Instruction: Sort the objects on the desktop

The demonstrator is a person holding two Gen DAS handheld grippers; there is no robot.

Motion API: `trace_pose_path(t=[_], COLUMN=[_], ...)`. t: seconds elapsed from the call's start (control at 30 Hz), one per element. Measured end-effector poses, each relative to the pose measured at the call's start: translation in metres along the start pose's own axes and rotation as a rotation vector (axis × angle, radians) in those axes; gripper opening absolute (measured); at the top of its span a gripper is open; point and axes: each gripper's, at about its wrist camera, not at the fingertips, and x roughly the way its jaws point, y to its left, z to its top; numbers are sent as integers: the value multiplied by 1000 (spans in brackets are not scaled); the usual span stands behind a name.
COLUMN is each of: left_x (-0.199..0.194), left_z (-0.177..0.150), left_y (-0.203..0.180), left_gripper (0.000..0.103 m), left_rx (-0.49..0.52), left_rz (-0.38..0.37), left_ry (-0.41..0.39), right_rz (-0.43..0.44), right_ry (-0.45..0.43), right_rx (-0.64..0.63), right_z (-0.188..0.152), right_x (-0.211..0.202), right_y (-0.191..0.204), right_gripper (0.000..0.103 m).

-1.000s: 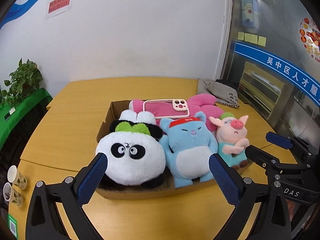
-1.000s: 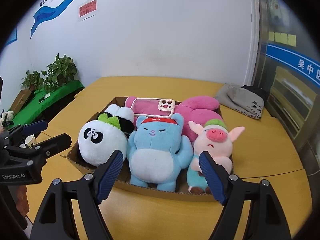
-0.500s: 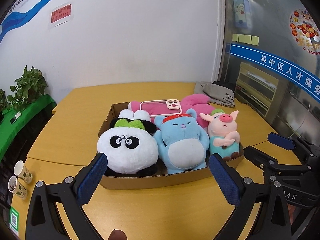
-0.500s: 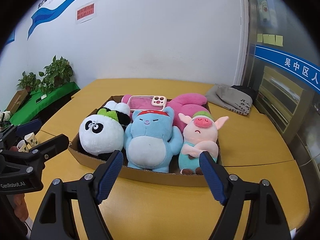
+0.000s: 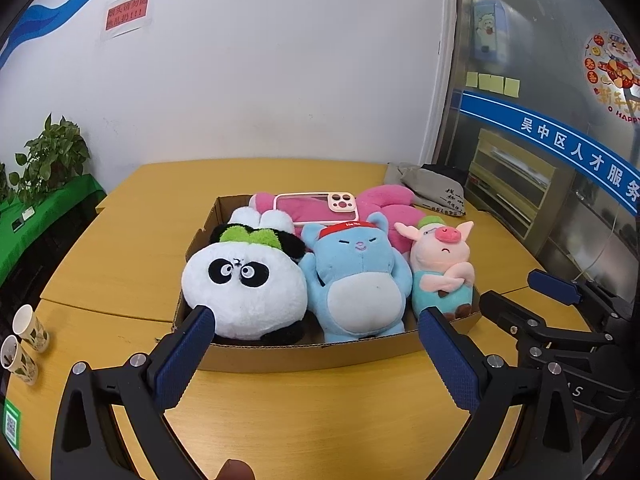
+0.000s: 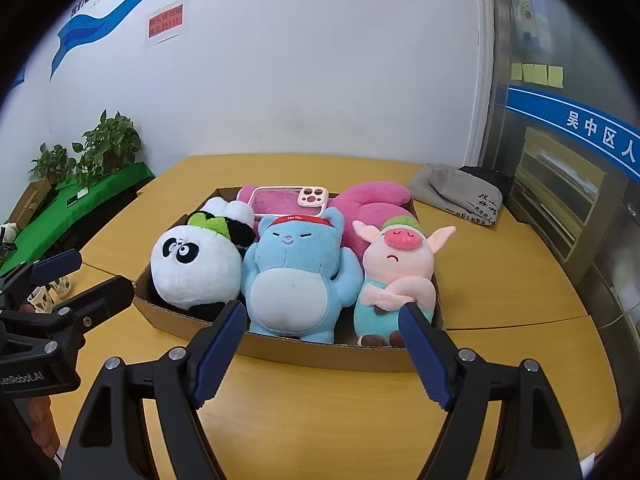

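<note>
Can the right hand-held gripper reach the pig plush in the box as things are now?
Probably yes. The right hand-held gripper stands open and empty before the cardboard box. The pig plush sits at the front right corner, nothing on it; only the low front wall lies between.

Wall: we see white paint (image 5: 260, 80) with a blue stripe (image 6: 96, 20)
Table: yellow wood (image 5: 140, 240)
Left side: we see potted plants (image 6: 108, 144)

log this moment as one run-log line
left claw: open, empty | right claw: open, empty | brown cardboard tray: holds white panda plush, blue plush, pink pig plush
</note>
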Motion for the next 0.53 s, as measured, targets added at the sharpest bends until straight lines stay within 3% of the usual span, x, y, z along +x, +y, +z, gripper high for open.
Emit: trace_pose_path(t=[0.33,0.4,0.53], left_x=[15,16,18], left_z=[-3,-5,-9], left_y=[7,10,6], left_gripper=[103,103,103], left_rx=[-61,-78,-26], left_rz=[-46,-22,101], left_ry=[45,46,29], right_rz=[8,5,-1], right_ry=[25,30,38], right_rx=[-8,-7,0], right_z=[-3,-4,-5], right_x=[12,14,20], right_y=[3,2,1], right_gripper=[79,79,79])
